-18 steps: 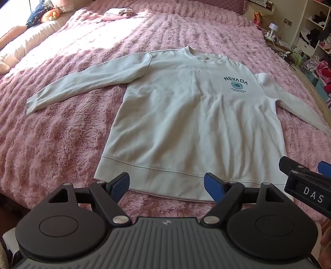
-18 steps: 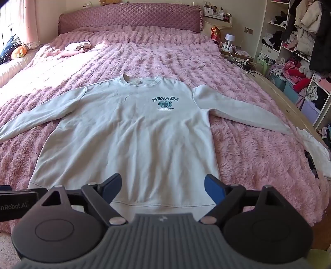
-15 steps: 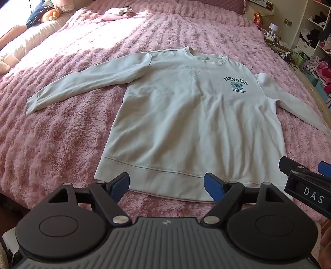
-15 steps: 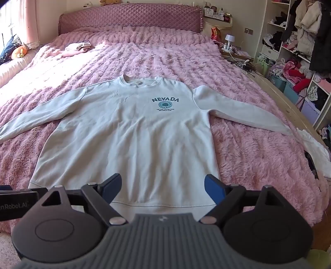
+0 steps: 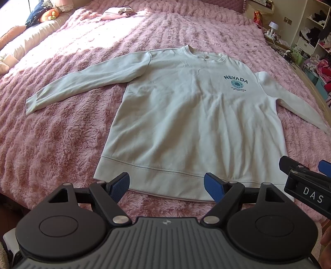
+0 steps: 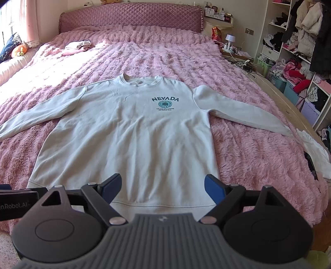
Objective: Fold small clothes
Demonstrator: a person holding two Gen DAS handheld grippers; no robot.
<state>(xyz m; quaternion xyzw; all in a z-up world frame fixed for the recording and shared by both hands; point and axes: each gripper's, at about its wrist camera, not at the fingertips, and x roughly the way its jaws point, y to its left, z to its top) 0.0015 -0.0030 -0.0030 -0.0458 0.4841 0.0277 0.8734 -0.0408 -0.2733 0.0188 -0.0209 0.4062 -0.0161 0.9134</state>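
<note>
A pale grey sweatshirt (image 5: 192, 115) (image 6: 132, 140) with a teal NEVADA print lies flat and face up on the pink fluffy bedspread (image 5: 62, 128) (image 6: 248, 153), both sleeves spread out sideways. My left gripper (image 5: 166, 185) hovers open above the hem near its left corner, nothing between its blue pads. My right gripper (image 6: 162, 186) hangs open over the right half of the hem, also holding nothing. Part of the right gripper shows at the right edge of the left wrist view, and part of the left one at the left edge of the right wrist view.
A folded pink garment (image 6: 77, 46) lies near the quilted headboard (image 6: 130, 17). A white cloth (image 6: 314, 153) rests at the bed's right edge. Shelves stuffed with clothes (image 6: 300, 51) stand to the right. Cushions and a plush toy (image 5: 48, 15) line the left side.
</note>
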